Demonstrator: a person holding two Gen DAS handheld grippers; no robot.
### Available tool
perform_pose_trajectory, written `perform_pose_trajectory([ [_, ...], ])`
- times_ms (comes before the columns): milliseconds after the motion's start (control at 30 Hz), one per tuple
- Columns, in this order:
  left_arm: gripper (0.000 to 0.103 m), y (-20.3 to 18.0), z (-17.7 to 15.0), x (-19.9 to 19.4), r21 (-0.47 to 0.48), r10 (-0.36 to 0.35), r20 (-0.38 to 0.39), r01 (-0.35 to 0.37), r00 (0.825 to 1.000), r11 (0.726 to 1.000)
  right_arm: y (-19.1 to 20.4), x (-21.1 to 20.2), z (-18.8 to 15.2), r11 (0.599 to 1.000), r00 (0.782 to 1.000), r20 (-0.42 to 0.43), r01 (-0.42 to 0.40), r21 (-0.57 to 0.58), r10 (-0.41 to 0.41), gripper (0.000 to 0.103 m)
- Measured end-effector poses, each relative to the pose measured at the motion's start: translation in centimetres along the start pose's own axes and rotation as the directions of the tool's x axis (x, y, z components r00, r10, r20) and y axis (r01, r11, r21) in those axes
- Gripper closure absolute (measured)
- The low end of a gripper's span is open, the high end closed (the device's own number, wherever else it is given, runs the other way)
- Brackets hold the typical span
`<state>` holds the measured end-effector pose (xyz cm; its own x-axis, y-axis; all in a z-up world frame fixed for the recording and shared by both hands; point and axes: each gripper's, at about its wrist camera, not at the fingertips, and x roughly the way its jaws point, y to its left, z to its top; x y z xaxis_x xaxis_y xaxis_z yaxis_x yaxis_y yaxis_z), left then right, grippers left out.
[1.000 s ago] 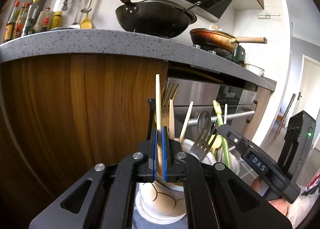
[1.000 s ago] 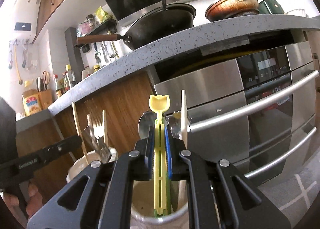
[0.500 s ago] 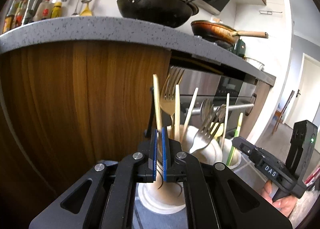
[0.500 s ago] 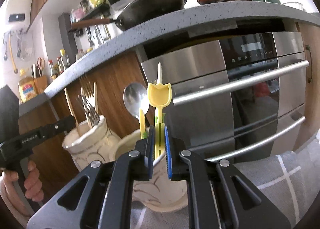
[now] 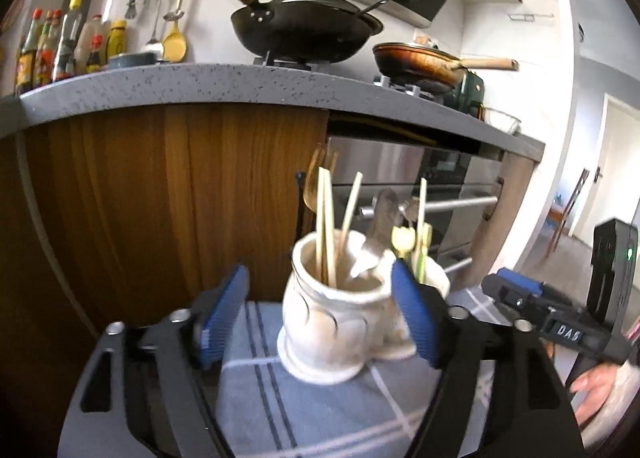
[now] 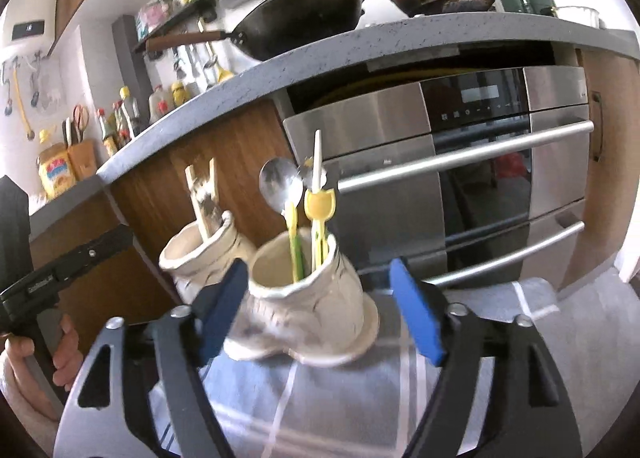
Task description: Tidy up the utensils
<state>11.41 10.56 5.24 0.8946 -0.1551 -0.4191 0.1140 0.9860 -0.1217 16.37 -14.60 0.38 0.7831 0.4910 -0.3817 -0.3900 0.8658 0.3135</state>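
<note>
Two cream ceramic holders stand side by side on a blue-grey striped cloth (image 5: 320, 410). The left holder (image 5: 328, 318) holds wooden chopsticks (image 5: 326, 222), a gold fork and metal forks. The right holder (image 6: 308, 298) holds a yellow tulip-topped utensil (image 6: 319, 207), a green-yellow one, a white stick and a metal spoon (image 6: 280, 184). My left gripper (image 5: 320, 314) is open and empty, its pads either side of the left holder. My right gripper (image 6: 316, 310) is open and empty, its pads either side of the right holder. It also shows in the left wrist view (image 5: 556, 322).
Behind the holders are a wooden cabinet front (image 5: 180, 198) and a steel oven with bar handles (image 6: 480, 162). A grey counter (image 5: 240, 86) overhangs above, carrying a black wok (image 5: 304, 30), a frying pan (image 5: 420, 62) and sauce bottles (image 5: 52, 46).
Both grippers have opened, letting go of the chopstick and the yellow utensil, which now stand in their holders. Both grippers have pulled back from the holders.
</note>
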Motion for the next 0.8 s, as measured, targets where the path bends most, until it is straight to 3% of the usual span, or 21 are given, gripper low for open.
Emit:
perform_pose_trajectory([
  [133, 0.010, -1.3, -1.5, -2.6, 0.016, 0.014, -0.020, -0.013, 1.000, 1.000, 1.4, -2.3, -0.7, 0.998, 0.999, -0.031, 0.020, -0.059, -0.022, 0.013],
  [267, 0.007, -2.3, -2.7, -4.3, 0.029, 0.035, -0.058, -0.034, 0.998, 0.999, 3.2, -4.6, -1.9, 0.991, 0.998, -0.046, 0.034, -0.126, -0.040, 0.006],
  [533, 0.005, -3.7, -4.6, -7.1, 0.048, 0.108, -0.062, -0.105, 0.992, 0.993, 5.9, -7.7, -2.9, 0.974, 0.997, -0.006, 0.069, -0.215, -0.071, 0.006],
  [800, 0.005, -5.0, -4.8, -8.2, 0.119, 0.178, -0.028, -0.174, 0.984, 0.978, 6.0, -8.9, -3.3, 0.977, 0.996, 0.004, 0.088, -0.192, -0.089, 0.006],
])
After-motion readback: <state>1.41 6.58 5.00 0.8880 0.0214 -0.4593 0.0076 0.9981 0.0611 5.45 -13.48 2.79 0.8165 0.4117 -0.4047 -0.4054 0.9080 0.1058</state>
